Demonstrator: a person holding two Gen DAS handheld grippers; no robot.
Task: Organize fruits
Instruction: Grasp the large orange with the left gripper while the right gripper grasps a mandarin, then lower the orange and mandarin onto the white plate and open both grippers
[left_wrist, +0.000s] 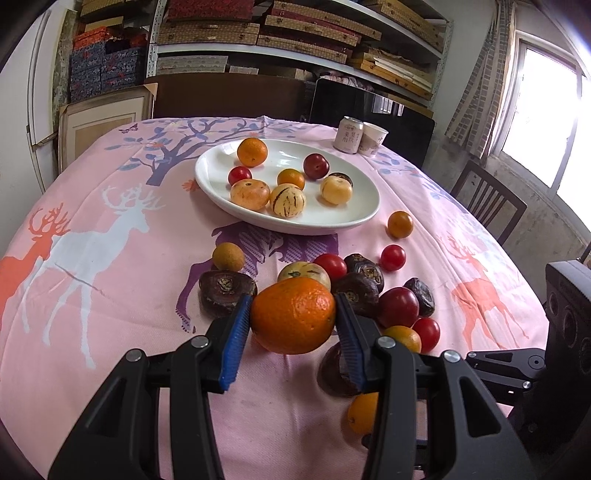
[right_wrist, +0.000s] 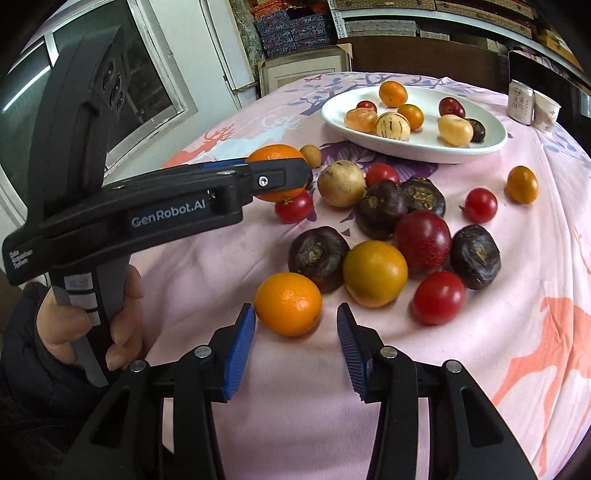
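The left gripper's (left_wrist: 293, 314) blue fingers (left_wrist: 236, 332) are clamped on a large orange (left_wrist: 293, 315), which hangs clear of the cloth, presumably so it can travel to the white plate (left_wrist: 354, 218) at twelve o'clock. The right gripper (right_wrist: 295, 314) has its fingers (right_wrist: 242, 343) partway apart, empty, with a small mandarin (right_wrist: 288, 303) just ahead of the gap, not yet pinched; I judge it the next pick. Around it lies the loose pile on the pink tablecloth (right_wrist: 280, 406): dark water chestnuts, red cherry tomatoes, a yellow-orange tomato (right_wrist: 375, 273) at one o'clock. The plate already holds several fruits, including a striped pepino melon (left_wrist: 287, 200). A person's hand (right_wrist: 88, 332) grips the left handle.
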